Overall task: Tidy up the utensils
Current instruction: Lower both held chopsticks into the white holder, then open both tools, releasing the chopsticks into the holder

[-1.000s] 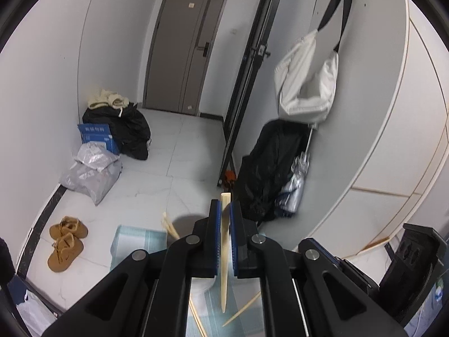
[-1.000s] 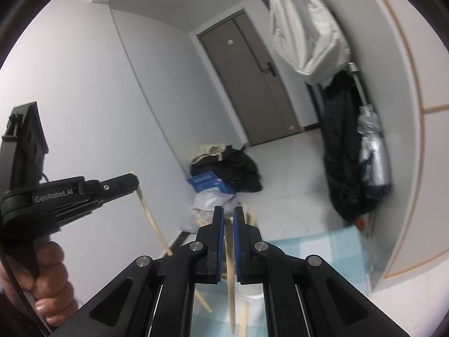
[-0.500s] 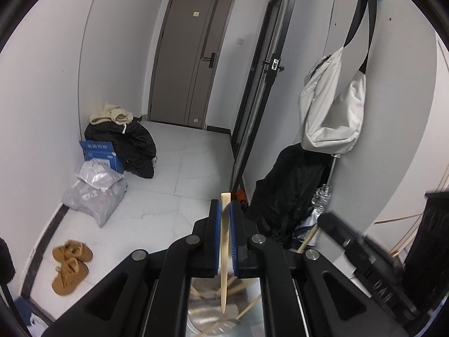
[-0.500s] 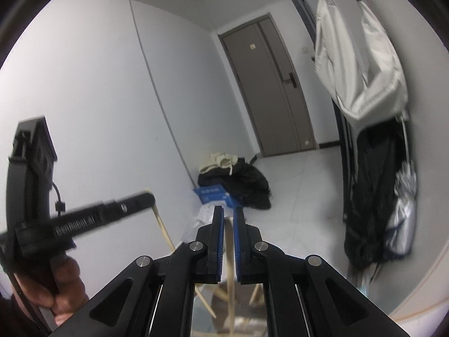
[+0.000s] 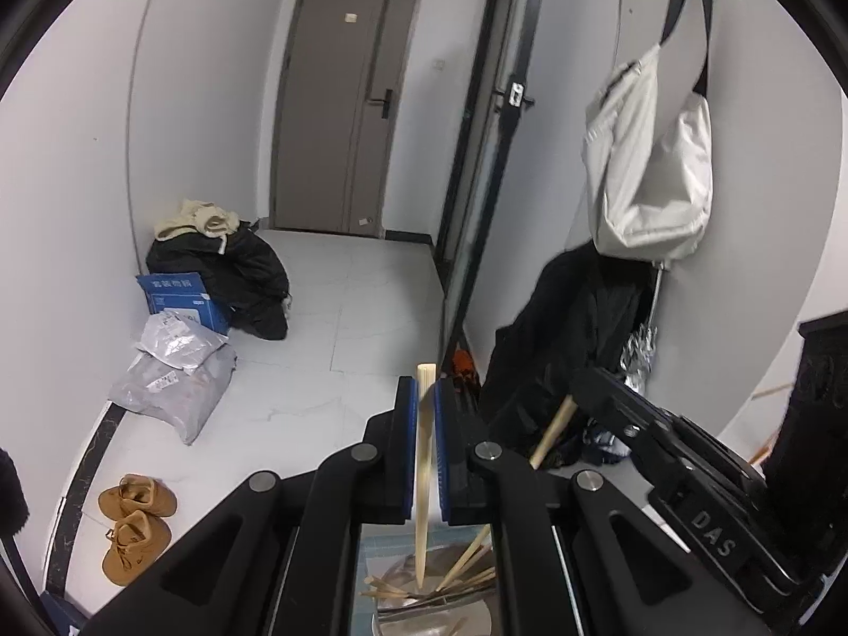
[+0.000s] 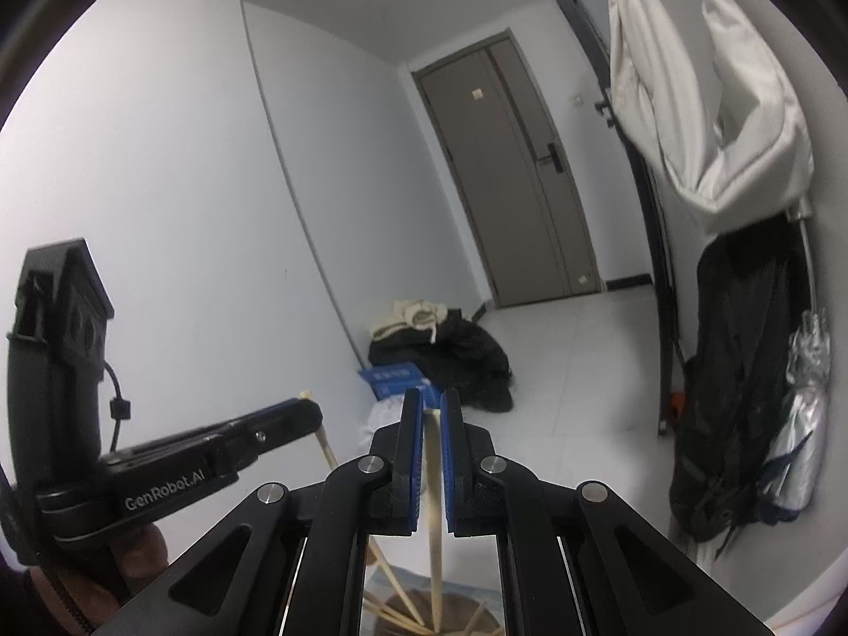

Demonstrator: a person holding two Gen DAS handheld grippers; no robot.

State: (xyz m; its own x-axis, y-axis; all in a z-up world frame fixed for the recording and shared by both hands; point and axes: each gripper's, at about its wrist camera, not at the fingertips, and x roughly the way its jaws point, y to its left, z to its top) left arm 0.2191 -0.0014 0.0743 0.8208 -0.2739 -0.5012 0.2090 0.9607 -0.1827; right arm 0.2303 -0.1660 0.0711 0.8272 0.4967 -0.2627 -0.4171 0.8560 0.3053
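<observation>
Left claw (image 5: 423, 397) and right claw (image 6: 433, 413), two, each clamped around one wooden chopstick (image 5: 422, 477).

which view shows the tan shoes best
The left wrist view: the tan shoes sit in plain sight on the floor at its lower left. The right wrist view does not show them at all.
</observation>
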